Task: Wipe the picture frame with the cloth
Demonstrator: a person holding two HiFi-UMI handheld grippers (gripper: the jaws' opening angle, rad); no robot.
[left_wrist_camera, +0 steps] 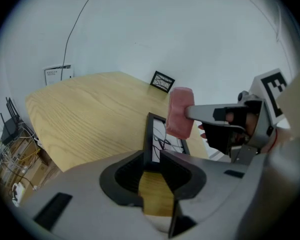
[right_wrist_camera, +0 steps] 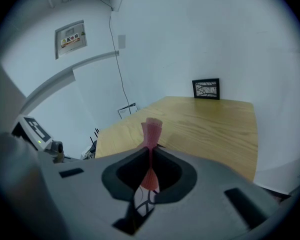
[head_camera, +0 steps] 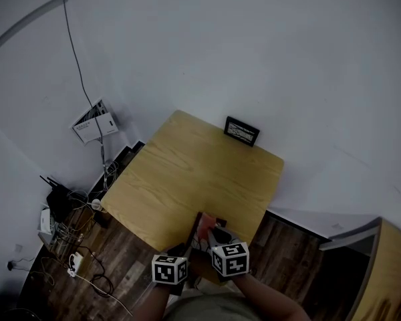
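Note:
At the near edge of the wooden table point(head_camera: 187, 172), my left gripper point(left_wrist_camera: 152, 158) is shut on the bottom edge of a small black picture frame point(left_wrist_camera: 157, 136), which it holds upright. My right gripper point(right_wrist_camera: 150, 156) is shut on a pink cloth point(right_wrist_camera: 151, 131). In the left gripper view the pink cloth point(left_wrist_camera: 179, 112) hangs against the frame's upper right corner, held by the right gripper point(left_wrist_camera: 197, 113). Part of the frame's glass point(right_wrist_camera: 142, 202) shows below the right jaws. In the head view the cloth point(head_camera: 206, 226) and both grippers sit close together.
A second black picture frame point(head_camera: 242, 131) leans against the wall at the table's far edge. Cables and boxes point(head_camera: 67, 233) crowd the floor to the left, near a leaflet point(head_camera: 93, 122) on the wall. A wooden cabinet point(head_camera: 387, 273) stands at the right.

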